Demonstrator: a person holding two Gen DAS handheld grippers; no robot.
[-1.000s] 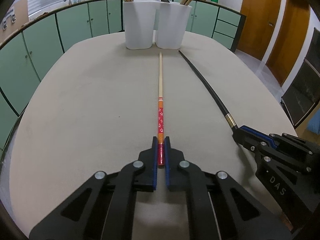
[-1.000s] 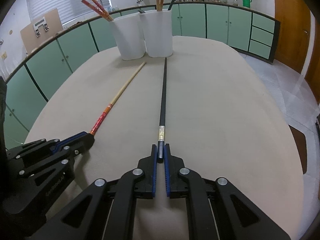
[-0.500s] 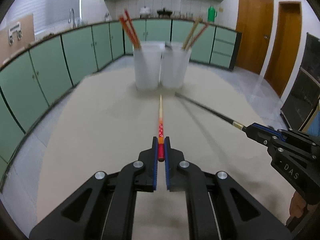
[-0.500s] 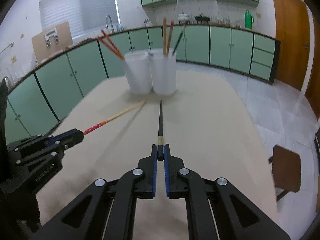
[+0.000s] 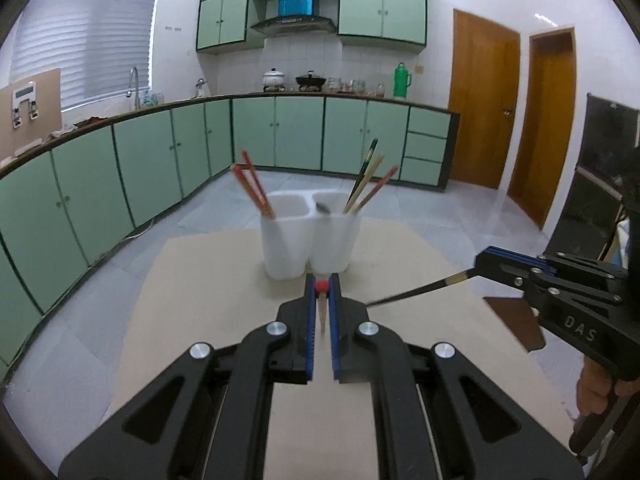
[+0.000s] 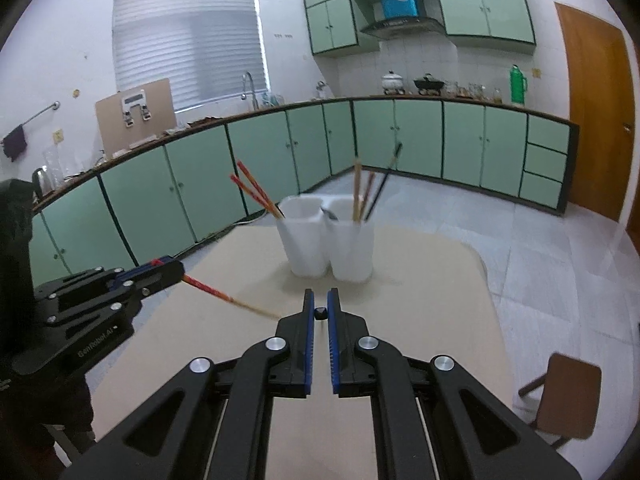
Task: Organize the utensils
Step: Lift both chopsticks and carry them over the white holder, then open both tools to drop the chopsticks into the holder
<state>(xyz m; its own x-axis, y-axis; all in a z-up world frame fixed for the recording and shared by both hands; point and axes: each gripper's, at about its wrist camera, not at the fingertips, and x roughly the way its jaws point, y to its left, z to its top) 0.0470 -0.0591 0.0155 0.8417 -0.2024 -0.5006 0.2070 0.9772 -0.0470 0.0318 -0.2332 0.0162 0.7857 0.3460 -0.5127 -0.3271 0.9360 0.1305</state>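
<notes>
Two black hand-held grippers with blue finger pads are raised above a beige tabletop in a kitchen with pale green cabinets.

The left gripper is clenched on a red-ended wooden chopstick. In the left wrist view the chopstick appears end-on between the pads. In the right wrist view it slants down from the gripper toward the table, its lower part blurred. White lettering on the left gripper's body reads "GenRobot.AI".

The right gripper is clenched on a black chopstick with a pale band near its top. In the right wrist view only its dark end shows between the pads. The left wrist view shows it slanting down to the left. The right gripper's body carries the letters "DAS".

Ahead of both grippers stands a white plastic two-compartment utensil holder on the table. Its left compartment holds two red chopsticks. The right compartment holds several chopsticks, black, tan and reddish, and a metal spoon.

A brown wooden chair sits at the right of the table.
</notes>
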